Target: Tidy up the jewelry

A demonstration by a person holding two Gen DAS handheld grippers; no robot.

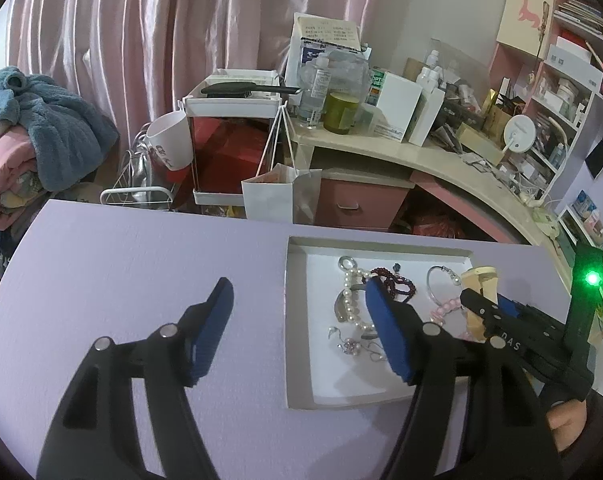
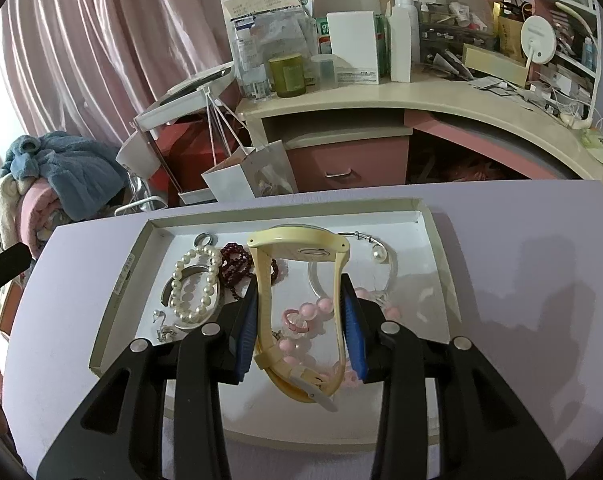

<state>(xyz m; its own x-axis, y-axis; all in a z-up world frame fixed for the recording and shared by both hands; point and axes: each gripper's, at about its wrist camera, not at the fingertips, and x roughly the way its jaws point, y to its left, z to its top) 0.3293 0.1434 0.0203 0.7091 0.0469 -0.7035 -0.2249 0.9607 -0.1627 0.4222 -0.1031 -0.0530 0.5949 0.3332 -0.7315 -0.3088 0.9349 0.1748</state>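
A shallow white tray [image 2: 285,210] lies on the purple table [image 2: 521,260] and holds jewelry. In it are a pearl bracelet [image 2: 193,280], a dark red bead bracelet [image 2: 233,260], a pink bead bracelet [image 2: 321,308], a silver bangle with a pearl [image 2: 377,254] and small earrings [image 2: 163,330]. My right gripper [image 2: 299,284] is shut on a cream yellow watch [image 2: 297,240], its pads pressing the strap's two sides just above the tray. My left gripper [image 1: 297,284] stands open with nothing between its fingers. One of its fingers is over the bare table, the other over the tray [image 1: 297,320], beside the pearl bracelet [image 1: 351,300].
Beyond the table's far edge stand a white paper bag [image 1: 269,196], a pink drawer unit [image 1: 357,204] and a curved desk [image 2: 381,96] crowded with bottles and boxes. Folded blankets [image 1: 41,136] are piled at the left. A hand [image 1: 565,424] shows at the lower right.
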